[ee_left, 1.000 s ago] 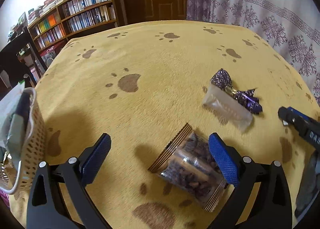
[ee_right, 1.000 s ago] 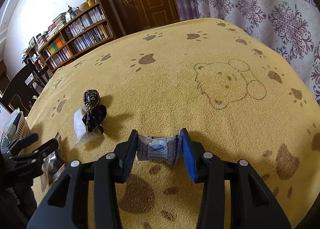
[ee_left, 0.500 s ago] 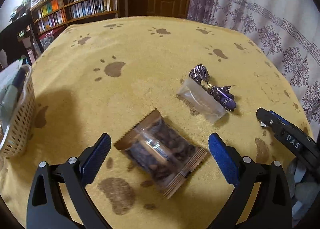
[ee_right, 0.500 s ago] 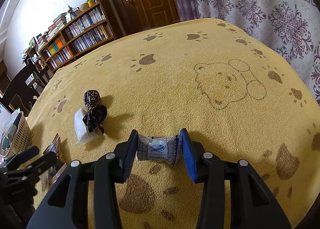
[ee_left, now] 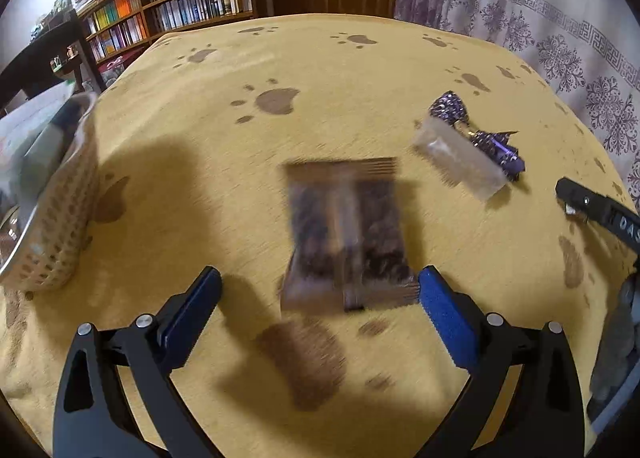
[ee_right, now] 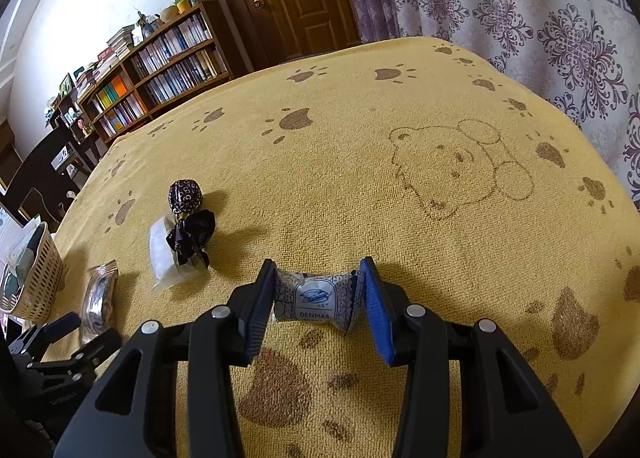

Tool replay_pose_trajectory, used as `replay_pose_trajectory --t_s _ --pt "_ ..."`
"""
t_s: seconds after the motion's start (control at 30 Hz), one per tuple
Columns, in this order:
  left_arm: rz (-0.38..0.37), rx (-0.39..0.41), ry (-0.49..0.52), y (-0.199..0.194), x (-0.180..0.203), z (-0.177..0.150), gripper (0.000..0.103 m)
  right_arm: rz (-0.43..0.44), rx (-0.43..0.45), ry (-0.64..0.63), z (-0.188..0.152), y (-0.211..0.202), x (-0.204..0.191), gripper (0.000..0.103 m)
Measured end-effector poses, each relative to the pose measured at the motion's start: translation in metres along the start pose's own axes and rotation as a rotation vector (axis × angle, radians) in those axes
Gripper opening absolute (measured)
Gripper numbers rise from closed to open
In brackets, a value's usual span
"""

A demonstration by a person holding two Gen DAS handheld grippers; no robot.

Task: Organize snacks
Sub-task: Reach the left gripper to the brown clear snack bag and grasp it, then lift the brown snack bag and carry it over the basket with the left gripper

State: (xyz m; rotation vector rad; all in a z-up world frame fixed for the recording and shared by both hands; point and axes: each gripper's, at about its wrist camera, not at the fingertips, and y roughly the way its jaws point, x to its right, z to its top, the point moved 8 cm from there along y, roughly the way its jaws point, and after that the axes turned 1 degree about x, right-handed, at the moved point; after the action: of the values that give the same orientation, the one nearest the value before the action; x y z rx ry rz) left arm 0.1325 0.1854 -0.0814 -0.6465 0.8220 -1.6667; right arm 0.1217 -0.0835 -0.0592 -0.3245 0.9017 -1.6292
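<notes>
- Basket [ee_left: 60,242], cream, perforated, far left on the paw-print cloth [ee_left: 320,70]: one. It already holds some packets; they are too blurred to count.
- Left gripper [ee_left: 320,294]: jaws spread wide, holding nothing.
- Clear packet of dark snack pieces [ee_left: 346,234]: one, flat on the cloth just ahead of the left gripper and between its fingers, touched by neither. Blurred in the left view. Judged next for pickup.
- Frosted clear sachet [ee_left: 460,162]: one, loose on the cloth further right.
- Purple foil-wrapped sweet [ee_left: 476,130]: one, twisted ends, lying against the sachet.
- Right gripper [ee_right: 318,298]: jaws closed onto a white and blue candy [ee_right: 316,300] marked DENMAS, one, low over the cloth.
- Status, judged: partly done. Four snacks remain outside the basket: three lying loose, one gripped and not yet delivered.
</notes>
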Motion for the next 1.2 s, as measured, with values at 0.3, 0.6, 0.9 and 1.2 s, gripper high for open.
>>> replay_pose_trajectory --t_s 0.3,0.6,0.9,1.2 --pt "-0.029 0.019 0.034 0.005 0.008 0.016 0.100 0.001 0.000 0.000 0.000 0.000 0.000 0.043" --pt "-0.065 0.028 0.092 0.011 0.019 0.029 0.059 0.001 0.001 0.001 0.000 0.000 0.000 0.043" --pt "-0.081 0.084 0.104 -0.016 0.017 0.026 0.054 0.009 0.005 0.004 0.001 -0.001 -0.002 0.043" --pt "-0.070 0.218 0.077 -0.071 0.001 0.040 0.054 0.025 0.012 0.019 0.006 -0.001 -0.004 0.043"
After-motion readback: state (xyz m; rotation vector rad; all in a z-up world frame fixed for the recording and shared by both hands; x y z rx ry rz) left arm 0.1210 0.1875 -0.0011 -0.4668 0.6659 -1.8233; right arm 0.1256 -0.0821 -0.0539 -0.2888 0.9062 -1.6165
